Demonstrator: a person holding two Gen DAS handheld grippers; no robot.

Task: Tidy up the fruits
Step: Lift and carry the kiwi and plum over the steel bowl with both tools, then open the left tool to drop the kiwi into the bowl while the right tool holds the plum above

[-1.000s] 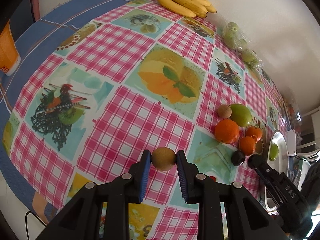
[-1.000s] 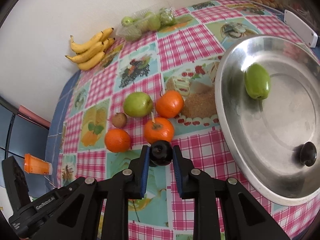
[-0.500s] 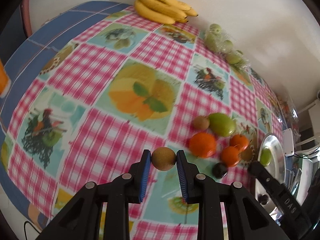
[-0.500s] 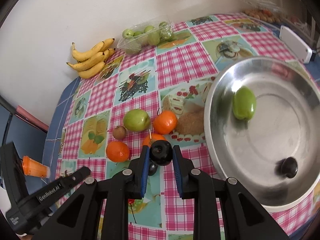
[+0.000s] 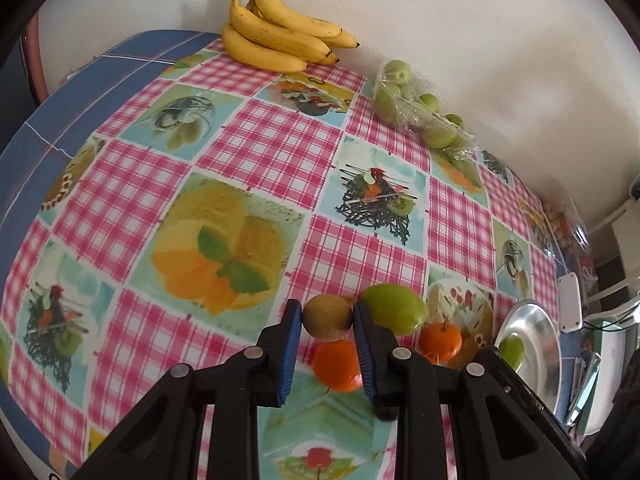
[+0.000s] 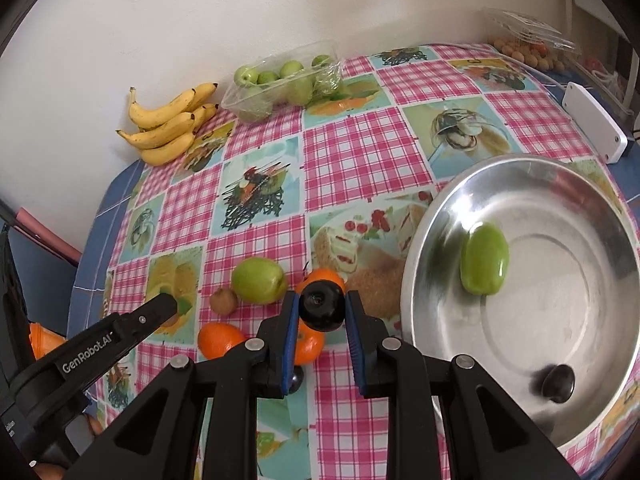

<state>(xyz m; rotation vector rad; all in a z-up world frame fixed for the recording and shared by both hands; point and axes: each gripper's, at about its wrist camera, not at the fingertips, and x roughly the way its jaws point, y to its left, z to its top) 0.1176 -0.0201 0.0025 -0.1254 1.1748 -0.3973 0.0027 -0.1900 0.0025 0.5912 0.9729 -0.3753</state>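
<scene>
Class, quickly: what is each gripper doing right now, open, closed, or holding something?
Left gripper: closed on a kiwi.
Right gripper: closed on a dark plum.

The right gripper [image 6: 322, 312] is clamped on a dark round fruit [image 6: 321, 306], held above the checked tablecloth [image 6: 352, 160]. Right of it a steel bowl [image 6: 440, 216] holds a green fruit [image 6: 484, 260] and another dark fruit [image 6: 558, 383]. Behind the pads lie a green apple [image 6: 258, 280], a kiwi [image 6: 223, 301] and oranges [image 6: 219, 339]. The left gripper's arm [image 6: 120, 332] reaches in from the lower left. Bananas [image 6: 168, 124] and a tray of green fruit [image 6: 280, 78] sit by the wall
</scene>
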